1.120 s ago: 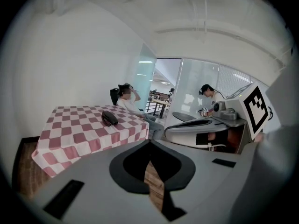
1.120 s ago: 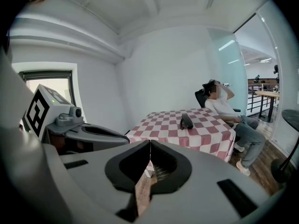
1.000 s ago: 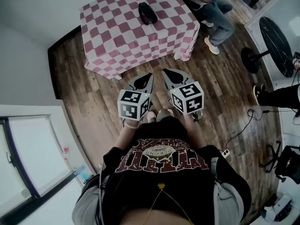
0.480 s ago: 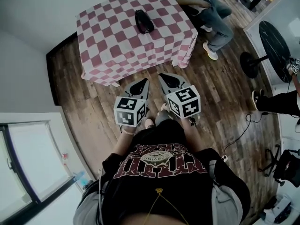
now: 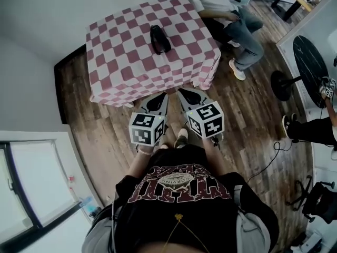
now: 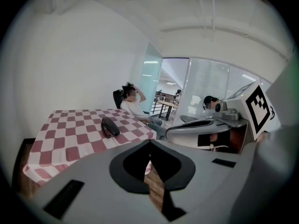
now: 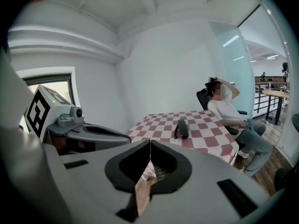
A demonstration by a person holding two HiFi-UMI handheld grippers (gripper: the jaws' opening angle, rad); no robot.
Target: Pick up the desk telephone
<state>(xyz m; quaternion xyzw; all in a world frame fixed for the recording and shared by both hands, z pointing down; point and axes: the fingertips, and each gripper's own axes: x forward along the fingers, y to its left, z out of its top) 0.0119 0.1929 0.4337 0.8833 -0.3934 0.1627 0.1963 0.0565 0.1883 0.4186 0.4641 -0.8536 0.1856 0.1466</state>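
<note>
One desk telephone [image 5: 160,38], a black elongated unit, is seen lying near the middle of the single table [image 5: 121,62], which is covered by a pink-and-white checked cloth. Two claws are counted, both held low in front of the person's body, at the table's near edge and well apart from the telephone. The left claw [image 5: 162,98] is closed with nothing between its jaws, and the right claw [image 5: 184,94] is likewise closed and empty; only the wooden floor [image 5: 247,104] is seen through the gap below the pads. The step in hand is judged to be the approach, so the task is barely begun. For this to be done well, the reach should be carried over the cloth without the hanging edge being snagged, and the jaws of whichever claw is used should be opened before the telephone is met. The phone's narrow width, not its length, is probably best taken between the pads, and a grip near its middle is advised so that it is lifted level. One seated person [image 5: 221,4] is counted at the table's far corner, with part of a second person [image 5: 310,123] at the right edge.
</note>
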